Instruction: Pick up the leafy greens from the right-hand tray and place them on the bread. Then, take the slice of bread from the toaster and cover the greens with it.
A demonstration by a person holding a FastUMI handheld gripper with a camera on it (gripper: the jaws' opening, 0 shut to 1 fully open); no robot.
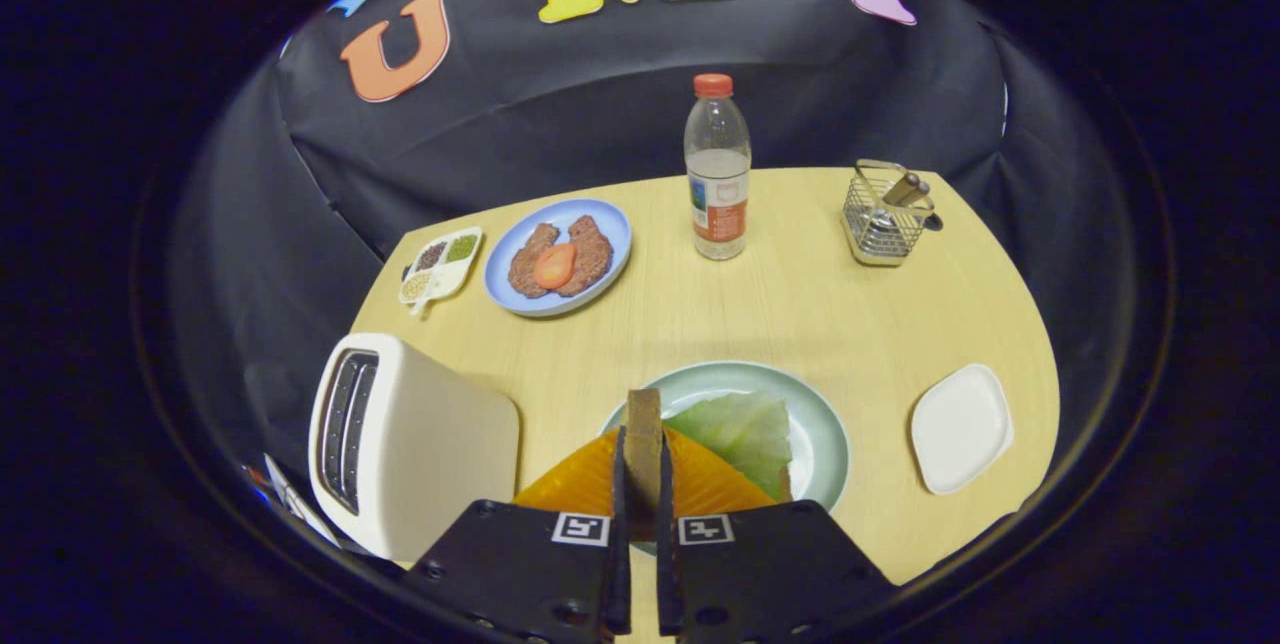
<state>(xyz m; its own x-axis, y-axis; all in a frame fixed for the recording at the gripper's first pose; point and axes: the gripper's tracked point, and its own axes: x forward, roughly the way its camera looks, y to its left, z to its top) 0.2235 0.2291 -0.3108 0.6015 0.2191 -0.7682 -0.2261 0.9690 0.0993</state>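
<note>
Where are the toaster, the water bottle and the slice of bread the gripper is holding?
toaster [440, 449]: gripper view, on its broad side wall.
water bottle [717, 174]: gripper view, on its body above the label.
slice of bread [643, 454]: gripper view, on its edge, pinched between the fingers.

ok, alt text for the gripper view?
The hand-held gripper is shut on a bread slice, held edge-on above a green plate with lettuce. A white toaster stands to its left on the wooden table.

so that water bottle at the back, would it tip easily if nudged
Probably yes: the water bottle stands tall and narrow on the table. It looks only partly filled, so likely light. Once down, its round body could roll. The tool is shut on the bread slice.
</note>
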